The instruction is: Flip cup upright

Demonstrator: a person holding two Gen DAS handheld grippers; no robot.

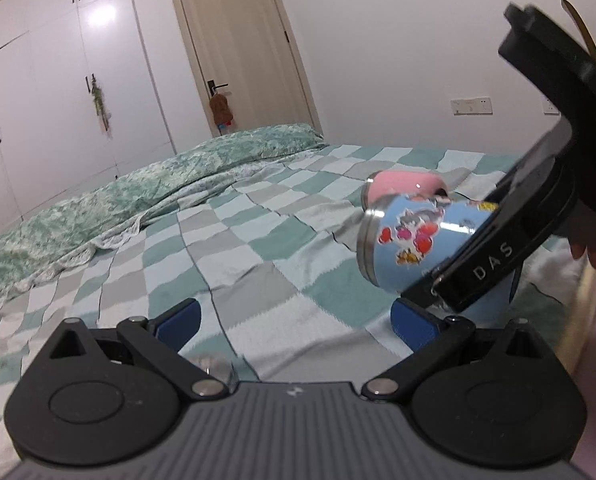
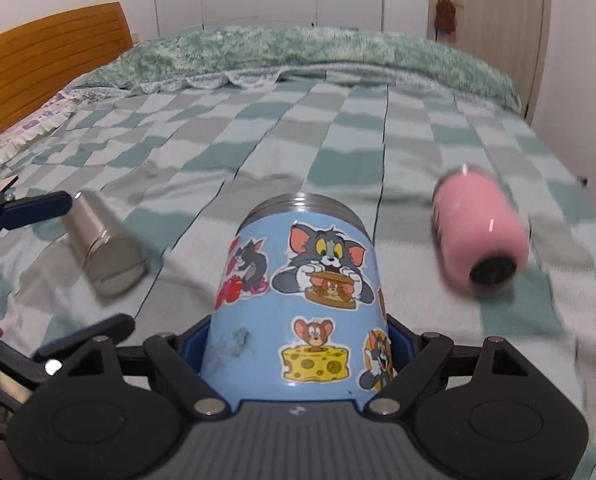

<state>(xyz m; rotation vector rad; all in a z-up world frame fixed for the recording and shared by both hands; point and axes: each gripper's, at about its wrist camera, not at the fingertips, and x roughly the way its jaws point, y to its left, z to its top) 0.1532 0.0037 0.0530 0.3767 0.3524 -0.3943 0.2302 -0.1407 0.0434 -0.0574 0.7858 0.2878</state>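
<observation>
Clearly the light-blue steel cup with cartoon cat-and-mouse stickers is gripped low on its body by the right gripper, whose blue-padded fingers press on either side of it. It is lifted off the green-and-grey checked bed cover, its steel rim tilted toward the far side. It looks rigid and fairly light — a glossy painted wall that could slip under a loose hold, so a firm pinch across the widest part of the body seems the right place. The left gripper hangs with fingers spread wide, holding nothing. A pink cylindrical cup lies on its side to the right; a bare stainless-steel cup lies to the left — both on the bed.
</observation>
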